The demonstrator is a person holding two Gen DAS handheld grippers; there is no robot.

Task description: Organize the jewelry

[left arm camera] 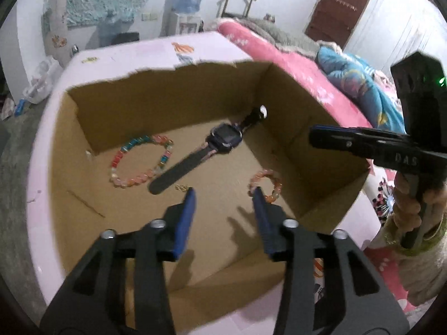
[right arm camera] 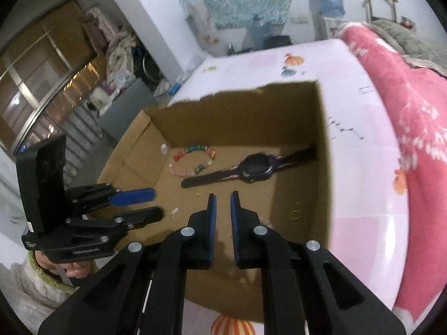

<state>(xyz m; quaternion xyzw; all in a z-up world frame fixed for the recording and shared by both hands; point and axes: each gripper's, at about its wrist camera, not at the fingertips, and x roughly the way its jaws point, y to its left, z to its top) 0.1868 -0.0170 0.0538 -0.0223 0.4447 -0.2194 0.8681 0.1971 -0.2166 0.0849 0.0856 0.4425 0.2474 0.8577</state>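
the left tongs point(left arm camera: 223, 192) hung over the near edge of the cardboard box point(left arm camera: 329, 198), spread wide and holding nothing, most likely because whatever they carried had been let go inside. just beyond their right tip lay a small peach bead bracelet point(left arm camera: 266, 185), near the box's right wall, and by the left tip a tiny gold piece point(left arm camera: 181, 187), too small to name. the right tongs point(right arm camera: 223, 198) hovered over the same near edge, pads drawn almost together with a narrow gap and nothing between them, so they seemed to be waiting their turn. a gold ring point(right arm camera: 295, 213) sat close to the right wall.

further in, the dark watch point(left arm camera: 223, 138) lay slantwise across the floor of the box, its strap end propped against the far right corner, probably since it was too long to lie square. beside it, toward the far left corner, rested the multicoloured bead bracelet point(left arm camera: 141, 162), apart from the strap. the box stood on the pink bench point(right arm camera: 363, 145), with a bed's pink blanket point(right arm camera: 413, 117) along its right edge.
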